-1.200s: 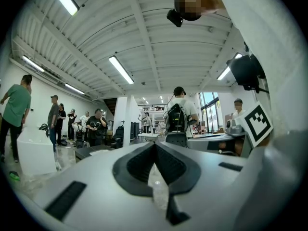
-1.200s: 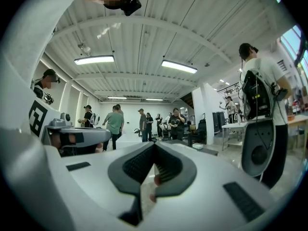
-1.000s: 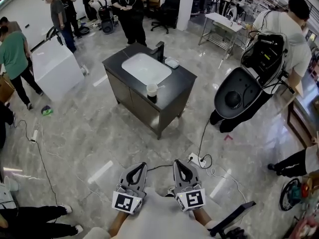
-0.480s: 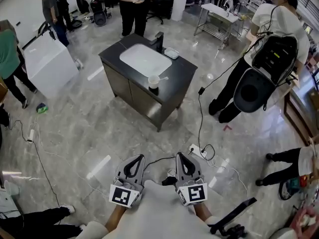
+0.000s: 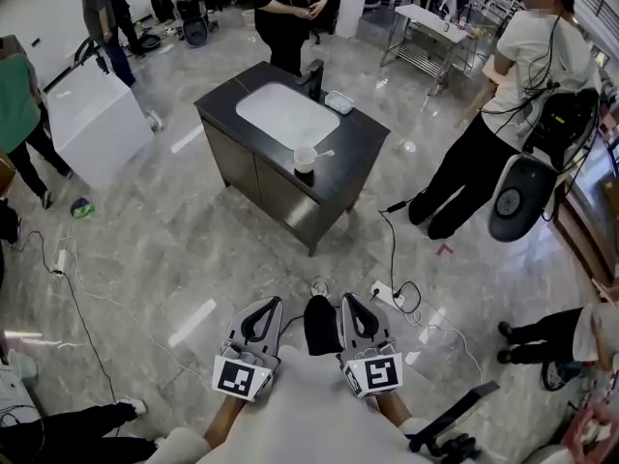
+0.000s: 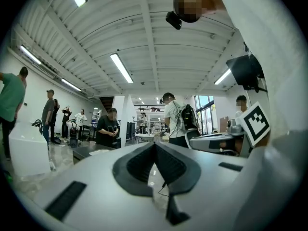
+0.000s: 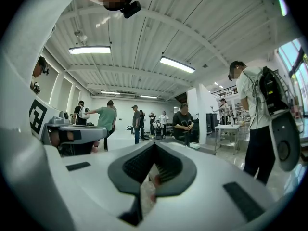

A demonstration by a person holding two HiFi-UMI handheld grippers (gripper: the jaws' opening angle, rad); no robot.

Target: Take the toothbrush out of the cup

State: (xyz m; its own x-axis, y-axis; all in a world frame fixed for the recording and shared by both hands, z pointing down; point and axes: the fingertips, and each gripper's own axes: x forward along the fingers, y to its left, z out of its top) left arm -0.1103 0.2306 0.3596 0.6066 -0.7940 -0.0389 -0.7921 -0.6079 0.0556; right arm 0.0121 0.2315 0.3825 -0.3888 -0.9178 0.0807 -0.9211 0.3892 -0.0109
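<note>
Black-topped vanity (image 5: 360, 143) stands well ahead of my left gripper (image 5: 267, 307) and right gripper (image 5: 350, 305), both closed on nothing. Near the vanity's front edge sits the white cup (image 5: 305, 159), the toothbrush (image 5: 324, 153) leaning in it, untouched. I judge the whole task remains.

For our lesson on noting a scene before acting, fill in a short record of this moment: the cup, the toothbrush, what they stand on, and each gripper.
cup: upright on the dark countertop, near its front edge, beside the sink basin
toothbrush: in the cup, leaning out to the right in the head view
left gripper: jaws together, nothing between them
right gripper: jaws together, nothing between them
gap: open floor lies between both grippers and the cabinet
task: toothbrush not yet taken out
</note>
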